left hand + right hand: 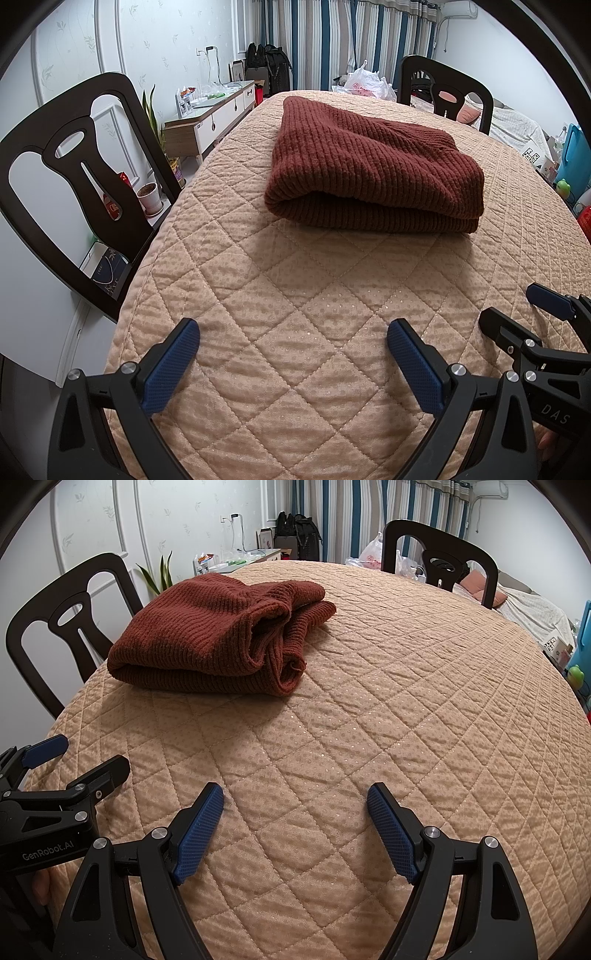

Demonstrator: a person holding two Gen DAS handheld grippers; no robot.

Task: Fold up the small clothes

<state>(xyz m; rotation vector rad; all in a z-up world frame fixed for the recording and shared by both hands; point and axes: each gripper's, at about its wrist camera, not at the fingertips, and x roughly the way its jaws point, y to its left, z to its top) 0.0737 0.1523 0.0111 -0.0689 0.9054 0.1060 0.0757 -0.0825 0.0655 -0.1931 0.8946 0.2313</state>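
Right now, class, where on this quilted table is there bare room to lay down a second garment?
Bare beige quilted cover runs from the folded rust-brown knitted sweater to the right edge, and from the sweater forward to the open left tool and right tool. The sweater's patch, toward the left, is taken.

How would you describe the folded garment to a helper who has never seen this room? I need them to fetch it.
Find the table under the tan quilted cover, dark chairs around it. The rust-brown ribbed knit sweater lies folded on its left part. It is the only thing lying on the cover.
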